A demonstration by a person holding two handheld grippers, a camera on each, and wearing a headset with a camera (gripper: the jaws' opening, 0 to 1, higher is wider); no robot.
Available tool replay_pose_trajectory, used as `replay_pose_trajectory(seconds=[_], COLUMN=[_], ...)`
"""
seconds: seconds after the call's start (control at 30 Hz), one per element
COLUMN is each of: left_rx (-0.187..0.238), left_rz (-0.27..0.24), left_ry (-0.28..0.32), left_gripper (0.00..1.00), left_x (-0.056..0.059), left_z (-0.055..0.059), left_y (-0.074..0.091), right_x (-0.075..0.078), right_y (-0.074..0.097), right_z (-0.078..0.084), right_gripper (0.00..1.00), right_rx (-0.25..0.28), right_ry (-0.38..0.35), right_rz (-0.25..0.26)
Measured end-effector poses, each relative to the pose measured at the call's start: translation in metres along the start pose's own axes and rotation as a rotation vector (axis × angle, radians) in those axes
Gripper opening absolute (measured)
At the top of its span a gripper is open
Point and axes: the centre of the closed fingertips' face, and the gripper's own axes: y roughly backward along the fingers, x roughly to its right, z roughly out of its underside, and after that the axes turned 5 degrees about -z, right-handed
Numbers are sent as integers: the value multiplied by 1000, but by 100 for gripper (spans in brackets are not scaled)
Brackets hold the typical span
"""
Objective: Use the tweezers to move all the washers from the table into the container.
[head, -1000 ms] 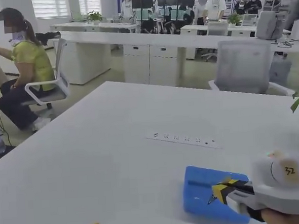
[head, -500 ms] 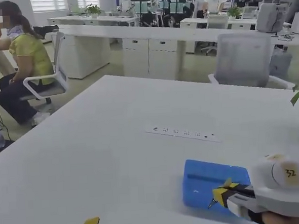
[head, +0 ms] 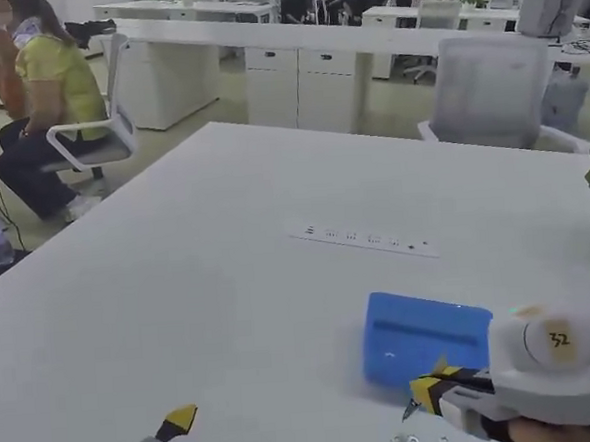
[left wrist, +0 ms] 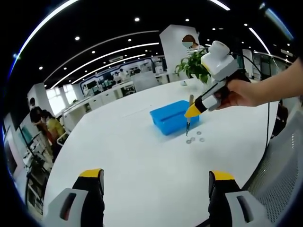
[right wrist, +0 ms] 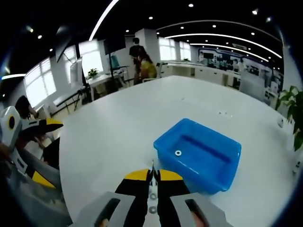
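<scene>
Blue container (right wrist: pixel 208 182) is seen on the white table (head: pixel 228 265), with one washer (right wrist: pixel 178 152) lying inside it.

Tweezers (left wrist: pixel 188 125) are clamped between the closed jaws of the right gripper (left wrist: pixel 191 111), tips pointed down just above three loose washers (left wrist: pixel 192 139) that lie on the table just beside the container's near wall. Whether anything is pinched in the tweezer tips cannot be told. The left gripper (left wrist: pixel 154 177) is held well apart from them, its jaws spread wide with nothing between them.
</scene>
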Motion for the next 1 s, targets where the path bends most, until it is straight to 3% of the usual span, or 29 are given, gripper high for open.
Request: replay_pose_trajectory(seconds=[0.33, 0.87, 1.0], left_rx=[-5, -15, -21], left_rz=[-3, -4, -1], left_ry=[-1, -5, -13], left_gripper=[93, 92, 92], left_x=[-1, -1, 0], left_z=[1, 3, 4], left_y=[-1, -1, -1], right_x=[-8, -10, -10], right_y=[-3, -6, -6], right_z=[11, 12, 10], right_gripper=[2, 2, 2], right_rx=[-38, -69, -57], right_ry=[28, 130, 124], right_rz=[-11, 0, -2])
